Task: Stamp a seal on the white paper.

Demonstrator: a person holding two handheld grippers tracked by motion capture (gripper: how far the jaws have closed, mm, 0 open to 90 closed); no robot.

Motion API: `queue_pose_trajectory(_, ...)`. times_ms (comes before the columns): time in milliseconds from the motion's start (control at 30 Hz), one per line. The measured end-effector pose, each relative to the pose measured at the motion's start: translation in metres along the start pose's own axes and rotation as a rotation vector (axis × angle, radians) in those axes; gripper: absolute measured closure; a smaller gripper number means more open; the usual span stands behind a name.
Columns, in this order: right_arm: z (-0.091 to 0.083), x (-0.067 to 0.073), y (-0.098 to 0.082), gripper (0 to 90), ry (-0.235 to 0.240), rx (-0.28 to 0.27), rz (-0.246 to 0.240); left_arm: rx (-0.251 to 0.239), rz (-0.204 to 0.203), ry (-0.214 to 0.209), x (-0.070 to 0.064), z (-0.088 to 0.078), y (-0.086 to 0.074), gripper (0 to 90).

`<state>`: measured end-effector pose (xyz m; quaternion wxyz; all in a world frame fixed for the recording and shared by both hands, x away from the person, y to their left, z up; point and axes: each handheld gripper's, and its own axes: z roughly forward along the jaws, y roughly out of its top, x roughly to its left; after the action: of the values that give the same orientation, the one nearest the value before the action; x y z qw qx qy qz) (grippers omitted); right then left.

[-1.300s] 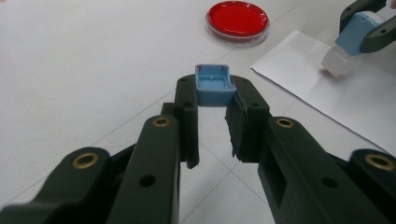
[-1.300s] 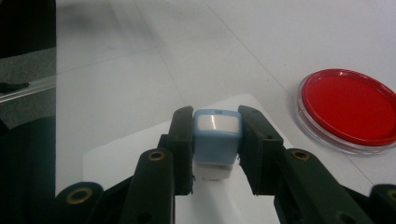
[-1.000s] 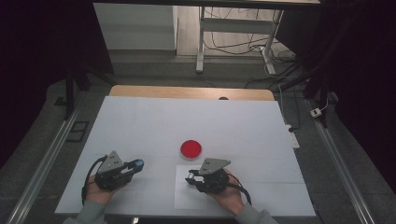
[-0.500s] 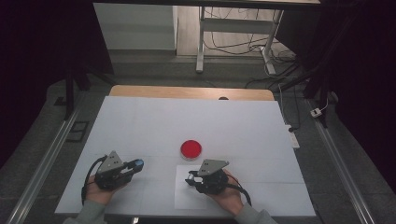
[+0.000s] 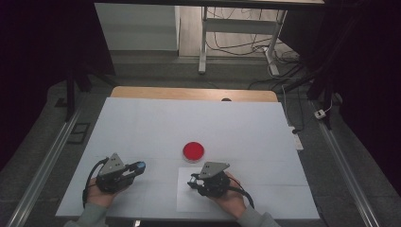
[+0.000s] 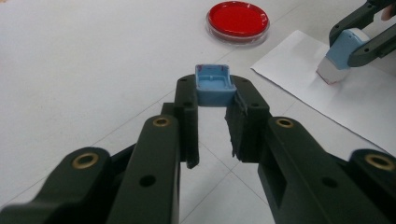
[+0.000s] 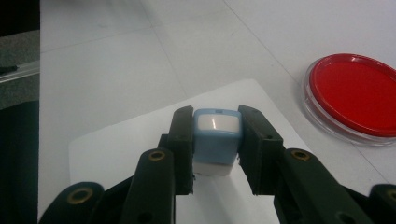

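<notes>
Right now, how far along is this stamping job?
Done: the blue cap is off, clamped in the left gripper. In hand: the right gripper holds the stamp on the paper sheet, beside the red ink pad. I cannot tell whether a print is made; recapping remains.

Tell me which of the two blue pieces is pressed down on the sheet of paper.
The stamp in the right gripper: its pale base rests on the paper. The hollow blue cap in the left gripper is held off the paper.
</notes>
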<state>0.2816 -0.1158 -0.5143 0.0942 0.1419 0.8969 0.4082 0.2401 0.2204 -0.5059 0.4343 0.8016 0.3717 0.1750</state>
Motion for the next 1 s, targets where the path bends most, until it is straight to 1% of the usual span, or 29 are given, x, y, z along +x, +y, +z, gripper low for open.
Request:
queue_pose_trajectory(100,0.0006,0.0015,0.0002,67.5,-0.003,0.001,-0.001,0.001,0.001,-0.001,-0.0003,0.0002,0.0001,74.4)
queue_pose_trajectory(333,0.0021,0.0048,0.0007,67.7,-0.026,0.019,-0.019,0.001,0.0,0.001,-0.0007,0.0,0.0001,74.4)
queue_pose_trajectory(467,0.0025,0.004,0.0,67.7,-0.02,0.021,-0.007,0.0,-0.001,0.002,-0.0004,-0.0005,-0.0001,74.3)
queue_pose_trajectory(533,0.0025,0.0037,-0.0002,67.7,-0.023,0.026,-0.012,0.0,-0.001,0.002,-0.0006,-0.0004,-0.0001,74.3)
queue_pose_trajectory(667,0.0035,0.0028,-0.0016,67.7,-0.012,0.012,-0.003,-0.001,-0.001,0.003,-0.0007,-0.0006,0.0,74.4)
queue_pose_trajectory(900,0.0036,0.0022,-0.0027,67.7,-0.012,0.012,0.006,-0.004,-0.004,0.005,0.0002,-0.0011,-0.0001,74.4)
queue_pose_trajectory(1000,0.0034,0.0028,-0.0026,67.7,-0.016,0.014,0.002,-0.004,-0.003,0.005,0.0003,-0.0011,-0.0002,74.3)
